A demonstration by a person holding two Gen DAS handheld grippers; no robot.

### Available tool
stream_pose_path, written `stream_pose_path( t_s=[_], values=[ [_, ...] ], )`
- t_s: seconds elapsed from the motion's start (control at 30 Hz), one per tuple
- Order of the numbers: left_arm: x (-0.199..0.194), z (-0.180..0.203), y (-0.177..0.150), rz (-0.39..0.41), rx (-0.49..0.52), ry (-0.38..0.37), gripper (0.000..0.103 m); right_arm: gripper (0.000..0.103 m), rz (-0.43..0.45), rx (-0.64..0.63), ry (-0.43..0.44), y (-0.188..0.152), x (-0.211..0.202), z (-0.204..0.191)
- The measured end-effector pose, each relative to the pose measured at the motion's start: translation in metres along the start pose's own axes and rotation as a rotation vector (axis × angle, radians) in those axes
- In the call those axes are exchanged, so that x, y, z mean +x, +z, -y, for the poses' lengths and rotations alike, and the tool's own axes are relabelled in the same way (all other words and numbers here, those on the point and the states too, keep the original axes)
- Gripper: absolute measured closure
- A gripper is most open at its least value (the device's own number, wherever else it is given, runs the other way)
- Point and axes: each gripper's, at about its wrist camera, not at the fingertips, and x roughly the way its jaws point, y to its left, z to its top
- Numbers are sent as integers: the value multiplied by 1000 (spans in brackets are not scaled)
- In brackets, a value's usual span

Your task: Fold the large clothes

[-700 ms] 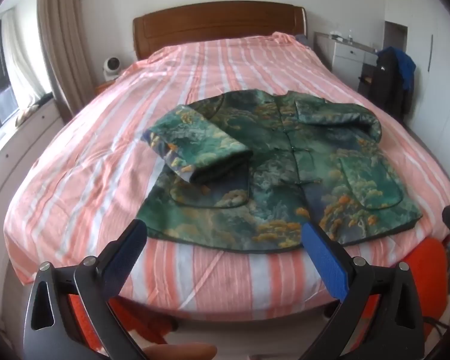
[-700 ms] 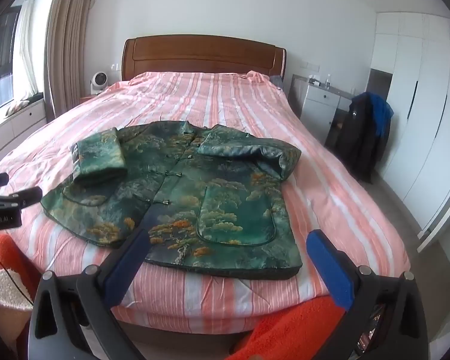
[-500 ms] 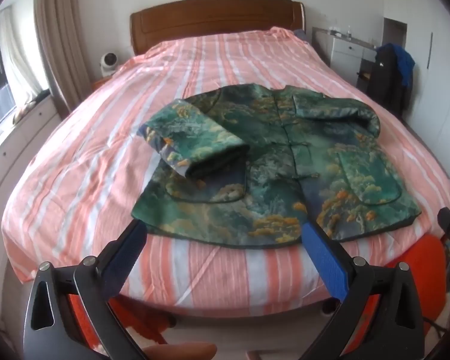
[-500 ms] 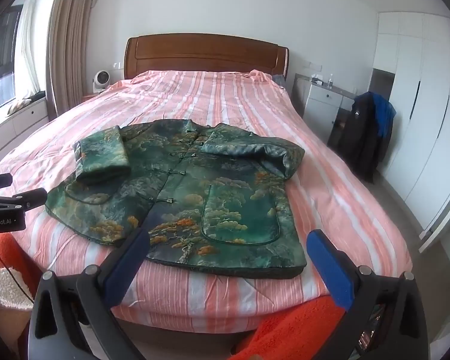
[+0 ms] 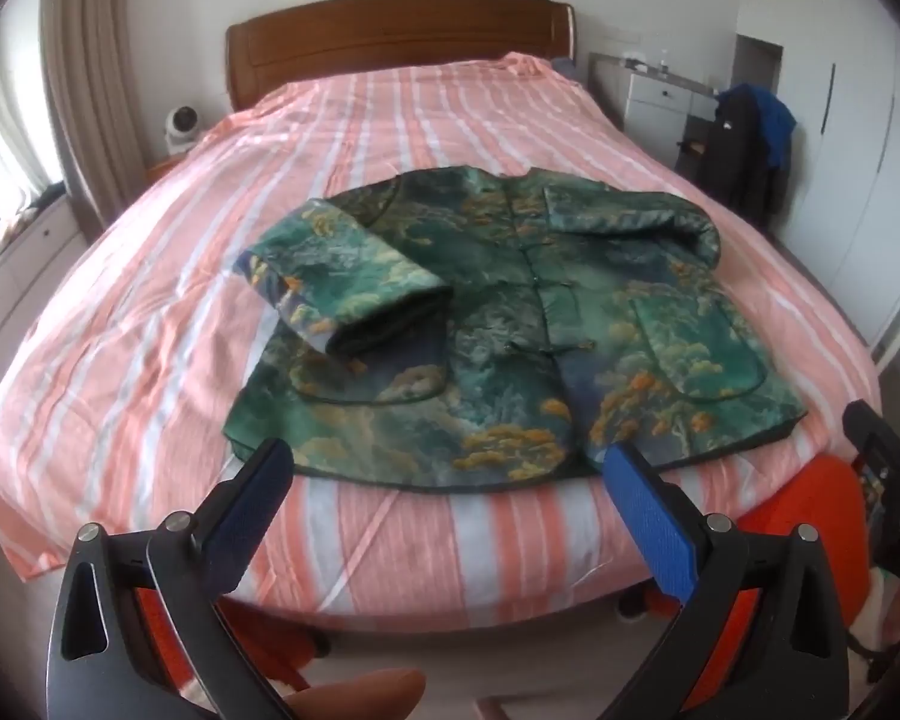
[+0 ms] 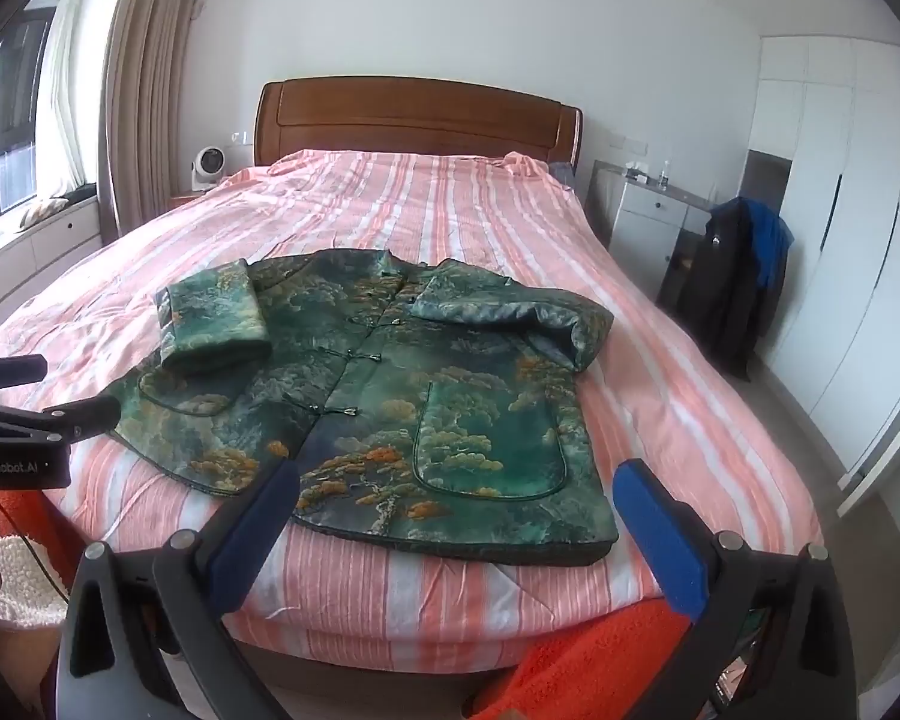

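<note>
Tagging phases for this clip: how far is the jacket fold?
Done: both sleeves of the green jacket are folded in over the front, which lies buttoned and flat on the striped bed. In hand: nothing; the left gripper and right gripper are open, short of the hem. Left: folding the body, which is at full length.

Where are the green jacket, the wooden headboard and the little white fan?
green jacket (image 6: 384,396), right wrist view, front panel beside the buttons
wooden headboard (image 6: 414,114), right wrist view, middle of the board
white fan (image 6: 208,165), right wrist view, round head
</note>
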Motion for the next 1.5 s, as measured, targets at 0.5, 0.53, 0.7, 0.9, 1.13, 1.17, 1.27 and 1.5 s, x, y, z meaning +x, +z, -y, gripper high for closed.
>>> stream_pose_path(
  t_s=[0.5, 0.53, 0.7, 0.9, 1.13, 1.17, 1.27, 1.5],
  values=[
    [-10, 12, 0, 11, 37, -33, 0, 0, -11, 25, 9, 0, -3, 1],
    [-10, 12, 0, 11, 40, -33, 0, 0, -12, 28, 9, 0, -3, 1],
    [-13, 11, 2, 25, 35, -32, 0, 0, -1, 29, 7, 0, -4, 3],
    [-10, 7, 2, 13, 22, -30, 0, 0, 12, 21, 1, 0, -5, 1],
    [-10, 6, 2, 16, 21, -30, 0, 0, 11, 20, 4, -1, -6, -1],
    [-10, 6, 2, 15, 21, -29, 0, 0, 12, 19, 3, -1, -6, -1],
    [-10, 6, 1, 15, 21, -31, 0, 0, 14, 19, 2, -1, -6, 0],
    [-10, 7, 1, 12, 20, -29, 0, 0, 15, 22, -1, -1, -6, 0]
  ],
)
